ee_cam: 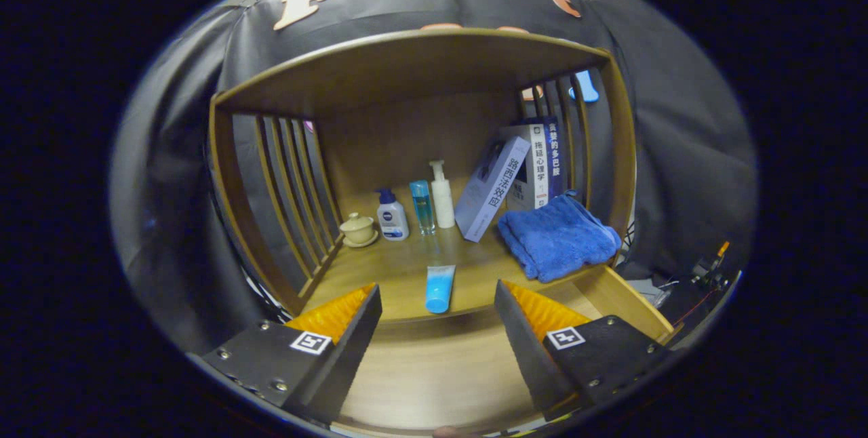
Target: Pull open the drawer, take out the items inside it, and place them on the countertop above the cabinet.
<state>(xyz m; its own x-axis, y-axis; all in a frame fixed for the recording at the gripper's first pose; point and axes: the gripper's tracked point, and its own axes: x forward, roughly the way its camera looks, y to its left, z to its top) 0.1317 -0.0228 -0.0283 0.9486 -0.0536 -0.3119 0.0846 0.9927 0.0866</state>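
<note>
The gripper [437, 309] hangs with its two fingers [339, 316] spread wide apart, holding nothing. Below and between them lies the pale wooden floor of the pulled-out drawer [434, 370], which looks bare in the part that shows; its side wall [630, 302] runs off at about 4 o'clock from the gripper.

Just ahead, at 12 o'clock between the fingertips, a blue tube [439, 287] lies on the desk [400, 268] with its cap end poking over the front edge, above the drawer. From the tube, a folded blue towel [557, 236] sits at 2 o'clock, close to the desk's right corner. Leaning books [505, 180] stand behind the towel at about 1 o'clock. At 12 o'clock, against the back panel, stand a white pump bottle [441, 195] and a slim blue bottle [421, 206], with a small white bottle with a blue cap [391, 215] beside them at 11 o'clock and a lidded cup on a saucer [358, 229] at 10 o'clock, by the slatted side.

Judging by the layout, the tube seems to be an item already set down, so the task looks well along, though the near end of the drawer is hidden under the gripper.

The main risk is the tube: it overhangs the edge, so a brush from either finger could tip it back into the drawer. A careless sweep to the right could also drag the towel off the corner.
</note>
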